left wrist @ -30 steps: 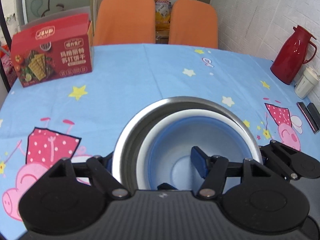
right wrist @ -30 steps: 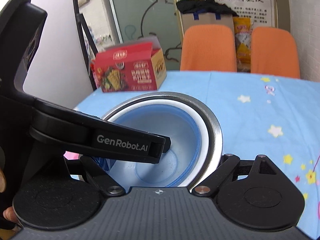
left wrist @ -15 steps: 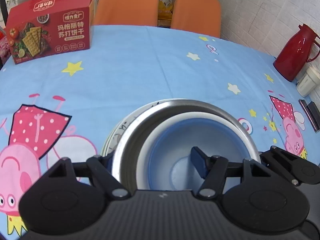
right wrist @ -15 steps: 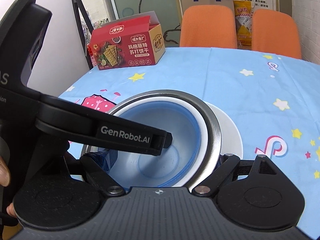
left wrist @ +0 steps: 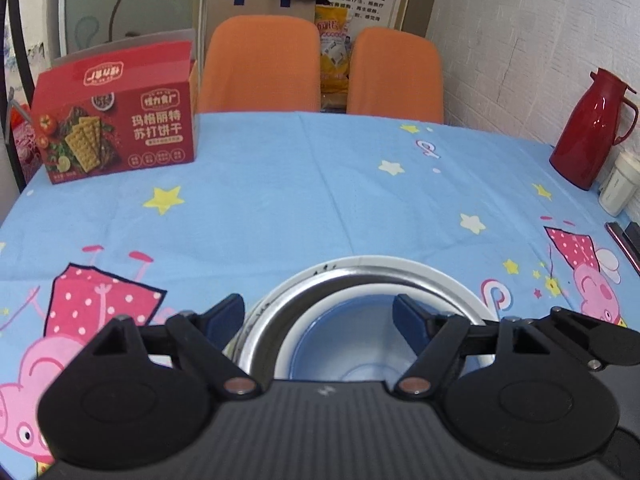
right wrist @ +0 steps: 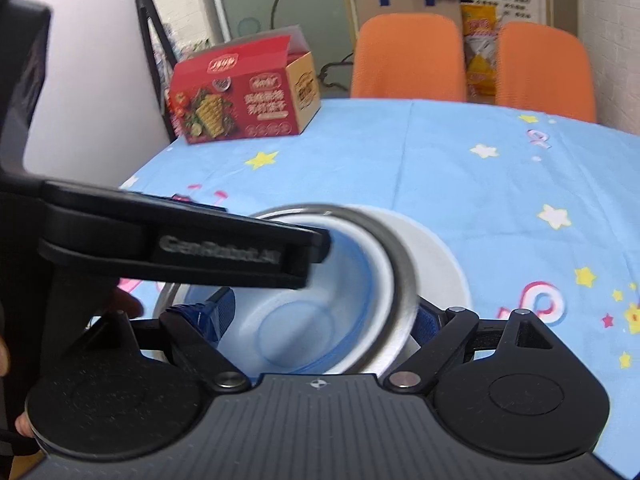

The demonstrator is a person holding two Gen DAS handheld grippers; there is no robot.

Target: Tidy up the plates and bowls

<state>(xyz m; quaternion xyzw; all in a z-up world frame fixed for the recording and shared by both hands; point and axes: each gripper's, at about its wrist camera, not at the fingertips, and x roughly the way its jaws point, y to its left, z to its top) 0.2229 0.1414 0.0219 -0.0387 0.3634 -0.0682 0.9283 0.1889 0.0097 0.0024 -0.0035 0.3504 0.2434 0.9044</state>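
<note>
A steel bowl (left wrist: pixel 272 320) with a white-and-blue bowl (left wrist: pixel 344 344) nested inside rests on a white plate (left wrist: pixel 332 266) on the blue cartoon tablecloth. My left gripper (left wrist: pixel 316 318) is opening. Its left finger stands outside the steel rim, its right finger inside the blue bowl, and neither pad presses. In the right wrist view the steel bowl (right wrist: pixel 400 280), blue bowl (right wrist: pixel 296 320) and plate (right wrist: pixel 440 264) sit close below. My right gripper (right wrist: pixel 324 316) is closing across the bowls' right wall, left pad well inside, right pad outside. A left-gripper finger (right wrist: pixel 240 256) reaches over the bowls.
A red cracker box (left wrist: pixel 116 128) stands at the far left of the table. At the right edge stand a red jug (left wrist: pixel 588 132) and a white cup (left wrist: pixel 618 188). Two orange chairs (left wrist: pixel 260 64) stand behind the table. A person's hand (right wrist: pixel 124 304) shows beside the left gripper.
The nested bowls came down onto the white plate. The left gripper's jaws spread, so its left finger now shows outside the steel rim. The right gripper stays across the bowls' wall.
</note>
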